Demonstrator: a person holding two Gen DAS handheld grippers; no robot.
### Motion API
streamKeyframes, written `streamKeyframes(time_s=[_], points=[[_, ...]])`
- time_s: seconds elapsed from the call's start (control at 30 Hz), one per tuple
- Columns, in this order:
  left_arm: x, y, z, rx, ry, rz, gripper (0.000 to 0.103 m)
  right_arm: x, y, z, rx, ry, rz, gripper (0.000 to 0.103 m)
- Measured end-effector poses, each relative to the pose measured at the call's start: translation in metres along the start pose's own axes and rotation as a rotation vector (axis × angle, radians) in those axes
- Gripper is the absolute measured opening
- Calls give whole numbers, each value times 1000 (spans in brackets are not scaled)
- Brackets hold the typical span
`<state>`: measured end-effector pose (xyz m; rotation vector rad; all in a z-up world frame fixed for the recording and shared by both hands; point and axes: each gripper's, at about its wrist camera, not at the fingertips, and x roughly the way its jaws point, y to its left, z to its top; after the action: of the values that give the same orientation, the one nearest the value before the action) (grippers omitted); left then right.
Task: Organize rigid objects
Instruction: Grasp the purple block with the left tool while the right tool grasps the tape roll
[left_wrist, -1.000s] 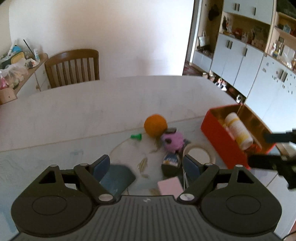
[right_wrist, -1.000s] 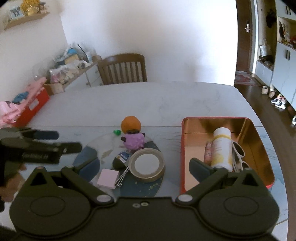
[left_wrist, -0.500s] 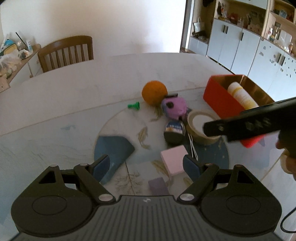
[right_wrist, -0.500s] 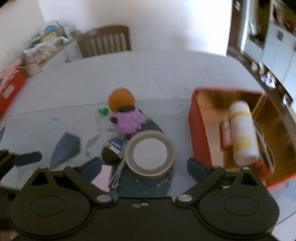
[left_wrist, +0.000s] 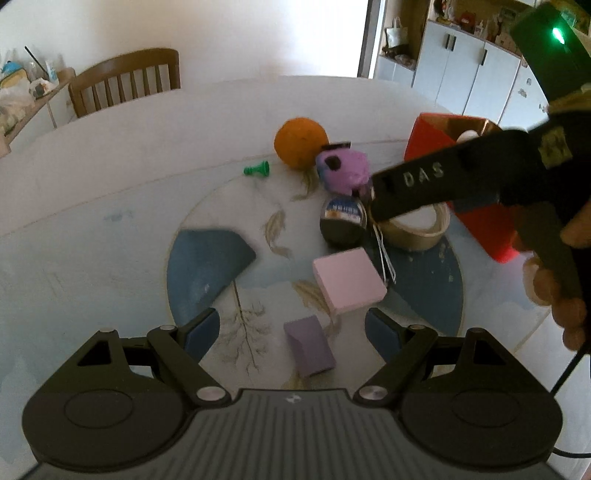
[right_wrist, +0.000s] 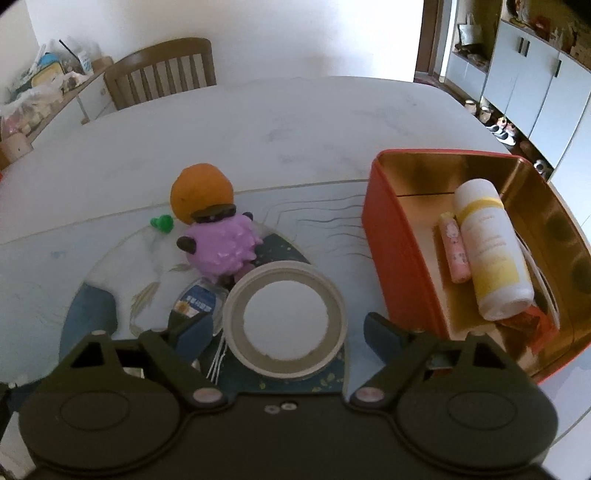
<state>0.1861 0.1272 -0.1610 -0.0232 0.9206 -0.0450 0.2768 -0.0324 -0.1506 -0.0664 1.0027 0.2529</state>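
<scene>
1. the right gripper (right_wrist: 284, 326) hangs over the tape roll (right_wrist: 286, 319), its jaws closing with the roll between them; the pads do not yet press on it, so nothing is gripped.
2. i judge the roll is next for the red tin (right_wrist: 402, 236), just right of the roll, since a white-and-yellow bottle (right_wrist: 491, 251) and a pink tube (right_wrist: 455, 248) already lie inside.
3. the left gripper (left_wrist: 291, 328) stands open and empty above a purple block (left_wrist: 309, 345), with a pink block (left_wrist: 349, 280) just beyond, both near the roll on its left.
4. behind the roll sit a purple spiky toy (right_wrist: 221, 247), an orange ball (right_wrist: 201, 192) and a green pawn (right_wrist: 161, 222); a small dark tin (left_wrist: 342, 221), possibly, touches the roll.
5. everything rests on a pale table (right_wrist: 258, 122) with a painted round design; a wooden chair (right_wrist: 162, 70) stands at its far edge and white cabinets (right_wrist: 535, 81) behind the red tin.
</scene>
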Motion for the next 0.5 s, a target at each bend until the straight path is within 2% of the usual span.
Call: streamKeyframes(time_s=[0.2,0.33,0.4,0.5], points=[[2,-1,-5,-14,0,10,84,3,5,-1,5,-3,-52,85],[2,-3,-7,-9,-4,13,76,-2,7,-4,92,-32,-69,83],[2,-3,-7,-11,-1,10,68,-3,8,-8,128,-30,-71,83],[3,-3,-7,-11,6,6,63,1,10,-9,137,-29,-83,84]])
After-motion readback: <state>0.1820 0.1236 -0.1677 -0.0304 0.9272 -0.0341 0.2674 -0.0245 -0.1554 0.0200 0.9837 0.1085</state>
